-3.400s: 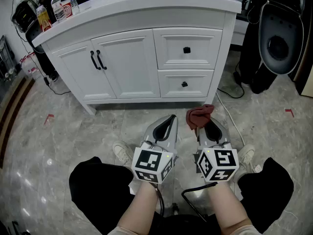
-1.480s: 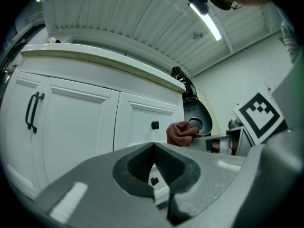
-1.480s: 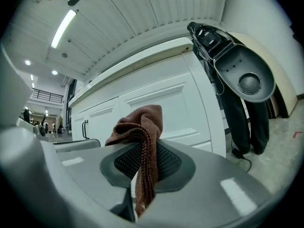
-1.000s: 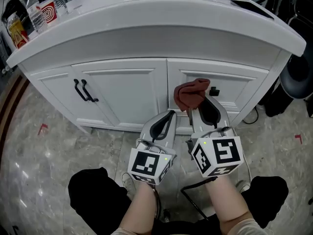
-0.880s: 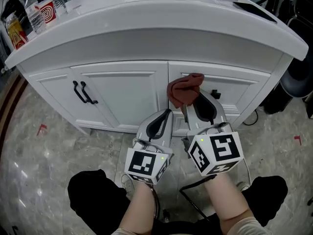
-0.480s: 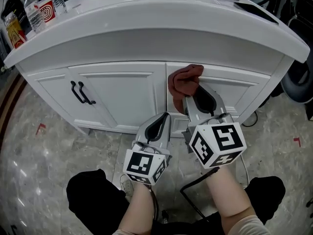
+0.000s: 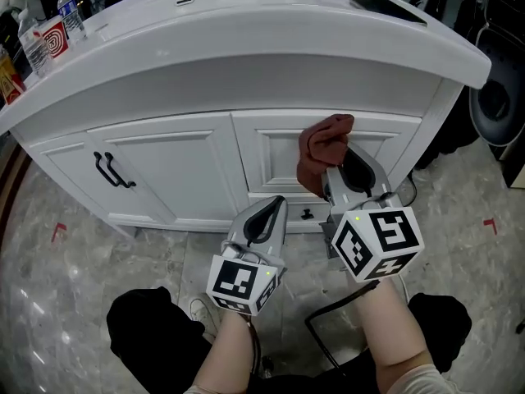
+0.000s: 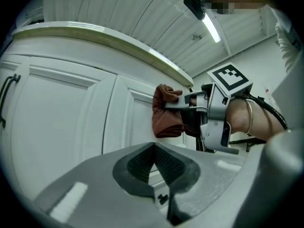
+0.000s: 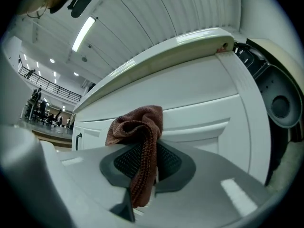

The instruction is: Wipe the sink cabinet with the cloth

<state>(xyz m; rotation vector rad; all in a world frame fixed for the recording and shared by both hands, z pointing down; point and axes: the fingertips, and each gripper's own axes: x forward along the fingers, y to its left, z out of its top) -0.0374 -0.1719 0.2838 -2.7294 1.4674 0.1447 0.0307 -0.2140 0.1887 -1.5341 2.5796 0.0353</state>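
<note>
Head view: the right claw [image 7: 344, 159] is clamped on the cloth [image 7: 321, 148] and holds the bunched wad up at the top drawer [image 7: 279, 156] of the cabinet [image 7: 164, 175], at or just beside its face. The left claw [image 7: 275, 206] hangs lower, near the small knob [image 7: 307, 214], and carries nothing. No wiped patch stands out on the white paint, so I judge the wiping barely begun or early on: the doors, lower drawer and far ends all look left to do. The tabletop [image 7: 246, 52] overhangs the front as a curved lip right above the cloth, which limits upward strokes. The door handles [image 7: 107, 171] sit well to the left. The floor [image 7: 66, 277] in front is open, and dark gear [image 7: 496, 97] crowds the right corner.

Left gripper view: its jaws are pressed together with nothing between them. Beyond them the cloth hangs from the right claw against the panel; whether it truly touches, I cannot tell.

Right gripper view: the jaws are closed on the cloth, a strip trailing down between the pads and the wad piled above the tips. The drawer's raised moulding runs just past it, the lip above, with free panel on both sides for sideways passes.
</note>
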